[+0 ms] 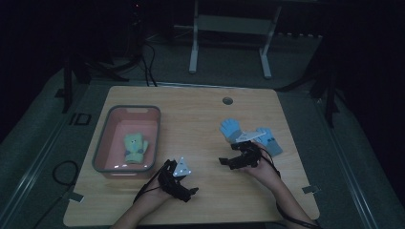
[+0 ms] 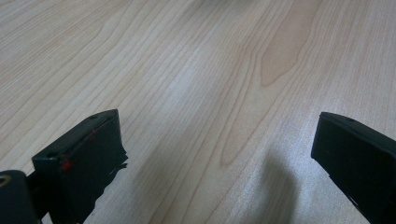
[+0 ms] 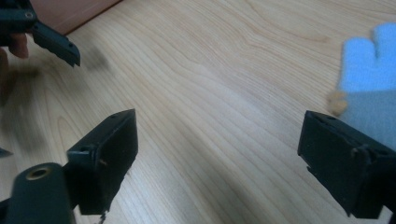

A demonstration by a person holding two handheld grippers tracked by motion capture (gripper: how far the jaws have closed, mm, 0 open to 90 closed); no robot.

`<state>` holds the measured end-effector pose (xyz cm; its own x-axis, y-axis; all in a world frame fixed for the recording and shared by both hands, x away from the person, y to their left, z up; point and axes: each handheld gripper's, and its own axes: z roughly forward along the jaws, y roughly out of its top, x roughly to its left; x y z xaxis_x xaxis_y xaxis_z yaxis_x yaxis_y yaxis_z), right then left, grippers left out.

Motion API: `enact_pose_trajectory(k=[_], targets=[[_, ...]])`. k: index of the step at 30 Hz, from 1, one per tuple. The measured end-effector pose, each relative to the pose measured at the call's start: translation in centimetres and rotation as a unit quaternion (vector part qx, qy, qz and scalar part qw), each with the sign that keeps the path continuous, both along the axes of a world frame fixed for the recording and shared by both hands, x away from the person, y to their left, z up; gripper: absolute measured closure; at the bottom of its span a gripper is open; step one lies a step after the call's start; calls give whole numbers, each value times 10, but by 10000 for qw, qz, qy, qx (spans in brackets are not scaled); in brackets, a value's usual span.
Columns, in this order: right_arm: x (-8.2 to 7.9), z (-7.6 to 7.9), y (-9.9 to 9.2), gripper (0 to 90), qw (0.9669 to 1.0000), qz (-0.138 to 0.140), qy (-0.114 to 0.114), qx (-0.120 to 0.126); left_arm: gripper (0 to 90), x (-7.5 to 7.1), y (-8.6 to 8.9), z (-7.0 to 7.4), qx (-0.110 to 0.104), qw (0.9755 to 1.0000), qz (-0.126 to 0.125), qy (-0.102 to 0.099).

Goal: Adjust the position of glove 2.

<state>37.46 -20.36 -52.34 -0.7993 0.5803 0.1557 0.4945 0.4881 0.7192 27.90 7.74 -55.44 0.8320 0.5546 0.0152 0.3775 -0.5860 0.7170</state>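
- A pink bin with a grey rim is seen at the left of the wooden table in the high view. A yellow-green glove is lying flat inside it.
- The left gripper is held low over the near table edge, just right of the bin's near corner. A grey three-cornered plate is carried on top. In the left gripper view the jaws are spread wide apart, with bare wood grain between them and nothing gripped.
- The right gripper is held near the table centre, pointing left toward the left gripper. In the right gripper view its jaws are likewise spread wide, with nothing between them.
- Blue gloves are lying on the table just beyond and to the right of the right gripper, partly covered by it. In the right gripper view a light blue glove is seen beside the right-hand jaw, outside the gap.
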Motion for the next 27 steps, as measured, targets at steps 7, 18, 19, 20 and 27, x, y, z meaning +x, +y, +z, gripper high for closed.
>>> enact_pose_trajectory(k=[7, 18, 19, 20, 27], targets=[[4, -3, -11, 201, 9998, -165, -142, -6, 26, -3, 3, 1, -71, 9999, 43, -58], [25, 1, -49, 355, 9940, -1009, -411, 123, 26, -7, -1, -2, -159, 9999, -44, -47], [28, 2, -52, 386, 9935, -1028, -488, 70, 26, -8, -1, -2, -158, 9998, -68, -47], [29, 2, -53, 400, 9931, -1045, -525, 39, 26, -8, -2, -3, -160, 9998, -78, -28], [55, 11, -60, 535, 9915, -1162, -588, -23, 26, -12, -6, -5, -118, 9998, -186, -35]])
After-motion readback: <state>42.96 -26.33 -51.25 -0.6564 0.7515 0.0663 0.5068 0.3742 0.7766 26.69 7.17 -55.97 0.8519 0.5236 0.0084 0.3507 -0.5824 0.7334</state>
